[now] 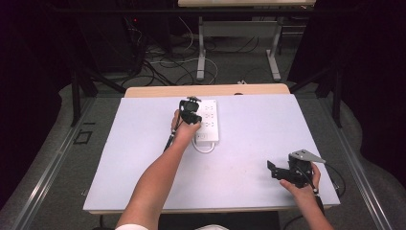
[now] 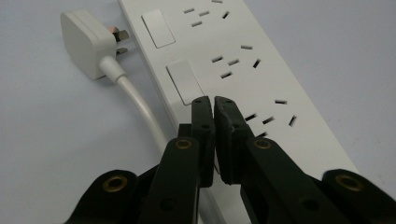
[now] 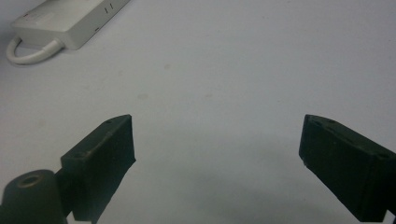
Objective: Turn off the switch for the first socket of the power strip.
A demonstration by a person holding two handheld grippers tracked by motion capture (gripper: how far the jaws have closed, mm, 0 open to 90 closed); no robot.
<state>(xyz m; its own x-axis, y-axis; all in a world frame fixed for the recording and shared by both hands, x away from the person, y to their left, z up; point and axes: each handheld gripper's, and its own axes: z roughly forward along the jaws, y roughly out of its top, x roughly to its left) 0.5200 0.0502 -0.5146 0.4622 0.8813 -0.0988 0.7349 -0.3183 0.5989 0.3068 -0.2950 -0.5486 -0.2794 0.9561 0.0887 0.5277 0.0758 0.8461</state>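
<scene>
Reaching toward the far edge of the tabletop (image 1: 143,158), the left hand-held gripper (image 2: 214,100) hovers over the white power strip (image 2: 261,74), its black jaws pressed almost together with nothing between them, tips at the lower end of a rocker switch (image 2: 184,81). The strip lies near the middle of the far edge. Just beside it rests the white plug (image 2: 86,44), prongs turned toward the strip, with its white cable (image 2: 140,105) running along the strip's side. Well apart, near the tabletop's near right corner, the right hand-held gripper (image 3: 217,154) sits with jaws spread wide over bare surface, holding nothing.
</scene>
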